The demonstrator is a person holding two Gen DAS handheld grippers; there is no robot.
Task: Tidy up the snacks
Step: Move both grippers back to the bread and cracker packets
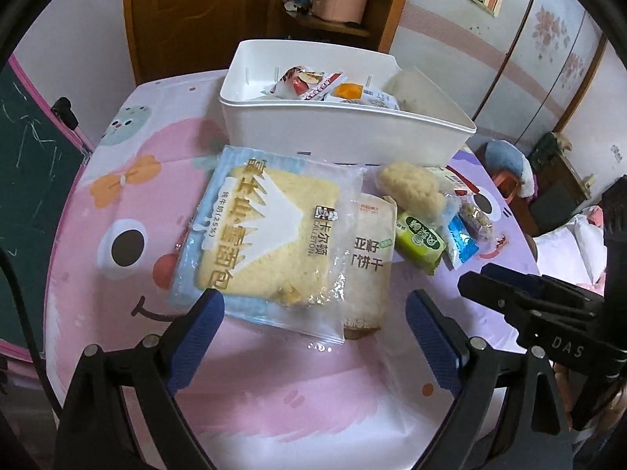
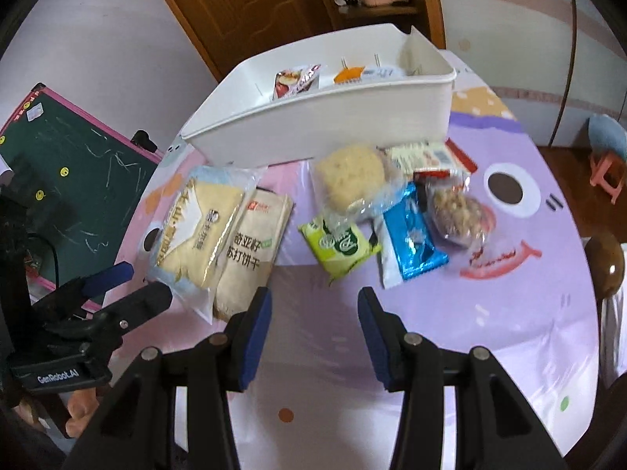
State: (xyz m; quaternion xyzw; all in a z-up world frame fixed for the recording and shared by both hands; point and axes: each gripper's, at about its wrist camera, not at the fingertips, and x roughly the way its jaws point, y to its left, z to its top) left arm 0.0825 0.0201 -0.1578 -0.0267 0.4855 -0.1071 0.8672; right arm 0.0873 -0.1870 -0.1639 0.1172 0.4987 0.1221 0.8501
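A white bin (image 1: 333, 129) (image 2: 313, 129) stands at the back of the table with a few snack packets inside. In front of it lie a sliced-bread pack (image 1: 266, 239) (image 2: 196, 231), a cracker bag (image 1: 368, 258) (image 2: 250, 250), a green packet (image 1: 419, 243) (image 2: 339, 244), a clear-wrapped bun (image 1: 411, 192) (image 2: 350, 178), a blue packet (image 1: 462, 243) (image 2: 411, 243) and a nut bar (image 2: 456, 211). My left gripper (image 1: 315, 337) is open, its fingers just short of the bread pack's near edge. My right gripper (image 2: 315, 333) is open and empty, short of the green packet.
A pink and purple cartoon cloth (image 1: 117, 274) (image 2: 529, 293) covers the round table. A green chalkboard (image 2: 78, 164) stands at the left. A pink stool (image 2: 607, 156) and a wooden door (image 1: 188, 11) are beyond the table.
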